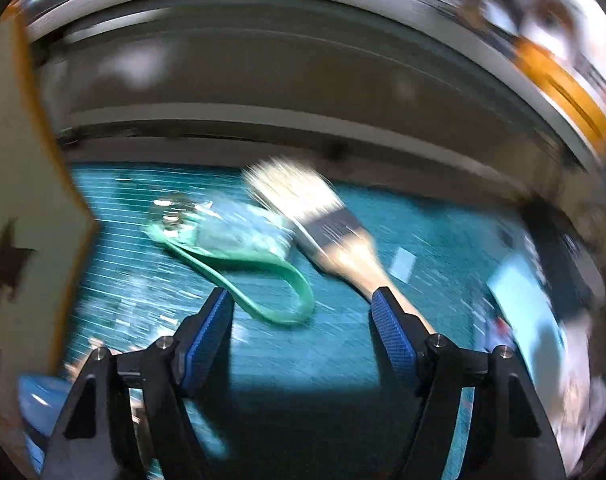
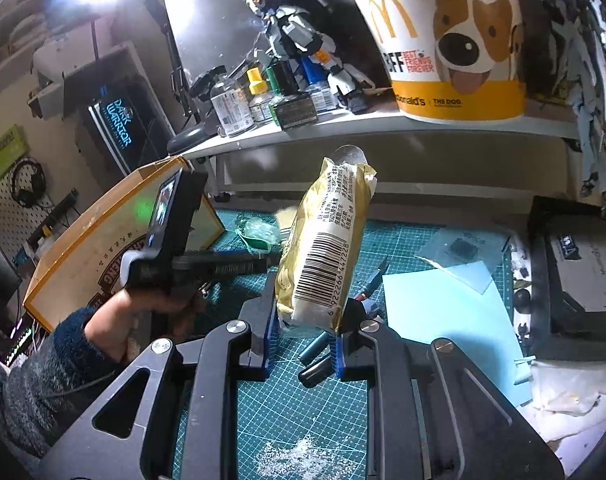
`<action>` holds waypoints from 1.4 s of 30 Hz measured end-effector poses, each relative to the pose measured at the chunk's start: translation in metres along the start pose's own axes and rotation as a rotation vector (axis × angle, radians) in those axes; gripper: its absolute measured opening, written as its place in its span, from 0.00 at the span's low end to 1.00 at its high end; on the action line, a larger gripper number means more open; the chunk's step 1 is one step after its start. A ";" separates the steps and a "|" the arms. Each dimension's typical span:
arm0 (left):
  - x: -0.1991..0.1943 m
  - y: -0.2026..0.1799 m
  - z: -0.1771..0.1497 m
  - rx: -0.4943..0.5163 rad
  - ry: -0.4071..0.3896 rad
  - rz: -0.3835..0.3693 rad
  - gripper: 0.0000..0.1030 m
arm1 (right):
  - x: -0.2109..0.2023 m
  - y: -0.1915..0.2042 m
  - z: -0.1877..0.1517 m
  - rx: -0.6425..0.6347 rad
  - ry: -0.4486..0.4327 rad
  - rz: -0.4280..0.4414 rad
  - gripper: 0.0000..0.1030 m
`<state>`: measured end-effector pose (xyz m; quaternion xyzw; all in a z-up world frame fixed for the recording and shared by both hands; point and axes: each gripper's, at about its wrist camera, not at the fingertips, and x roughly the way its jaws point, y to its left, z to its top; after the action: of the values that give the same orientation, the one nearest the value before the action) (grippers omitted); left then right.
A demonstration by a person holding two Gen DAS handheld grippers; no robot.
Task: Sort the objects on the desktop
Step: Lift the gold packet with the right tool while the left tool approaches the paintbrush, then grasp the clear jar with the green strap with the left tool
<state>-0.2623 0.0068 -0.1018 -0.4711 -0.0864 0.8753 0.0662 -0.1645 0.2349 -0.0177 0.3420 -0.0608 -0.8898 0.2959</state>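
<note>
The left wrist view is blurred. My left gripper (image 1: pixel 303 300) stands open over the green cutting mat (image 1: pixel 327 364). Just ahead of its fingers lie a green loop with a clear plastic bag (image 1: pixel 239 240) and a flat paintbrush (image 1: pixel 323 224), whose wooden handle runs behind the right finger. Nothing sits between the pads. My right gripper (image 2: pixel 307 336) is shut on a gold-and-white snack packet (image 2: pixel 323 244), held upright above the mat. In the right wrist view the left gripper's body (image 2: pixel 171 236) shows at the left, in a hand with a fuzzy sleeve.
A shallow cardboard box with an orange rim (image 2: pixel 103 240) stands at the left. A light blue sheet (image 2: pixel 451 312), pens (image 2: pixel 315 360) and a black box (image 2: pixel 579 264) lie on the right. A shelf (image 2: pixel 383 124) above carries bottles, a model robot and a large paper bucket (image 2: pixel 451 40).
</note>
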 end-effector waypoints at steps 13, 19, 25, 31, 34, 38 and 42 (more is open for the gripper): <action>-0.009 0.030 0.021 0.012 -0.110 0.289 0.71 | -0.001 -0.002 -0.002 -0.013 0.008 -0.015 0.19; 0.007 0.037 0.033 -0.089 -0.091 0.212 0.71 | 0.005 0.002 -0.003 -0.026 0.027 -0.008 0.19; 0.005 0.011 0.027 0.031 -0.132 0.287 0.71 | 0.007 0.001 -0.005 -0.024 0.031 0.000 0.20; 0.013 -0.012 0.029 0.215 -0.157 0.320 0.72 | 0.008 -0.001 -0.005 -0.022 0.036 0.005 0.20; 0.017 -0.005 0.032 0.185 -0.133 0.258 0.72 | 0.008 -0.001 -0.006 -0.019 0.036 0.014 0.20; 0.014 0.002 0.028 0.157 -0.124 0.234 0.53 | 0.008 -0.002 -0.006 -0.016 0.038 0.017 0.20; 0.015 -0.006 0.021 0.146 -0.127 0.222 0.51 | 0.007 -0.003 -0.007 -0.012 0.036 0.014 0.20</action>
<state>-0.2878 0.0141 -0.1010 -0.4156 0.0261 0.9092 -0.0025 -0.1655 0.2344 -0.0276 0.3557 -0.0524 -0.8818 0.3052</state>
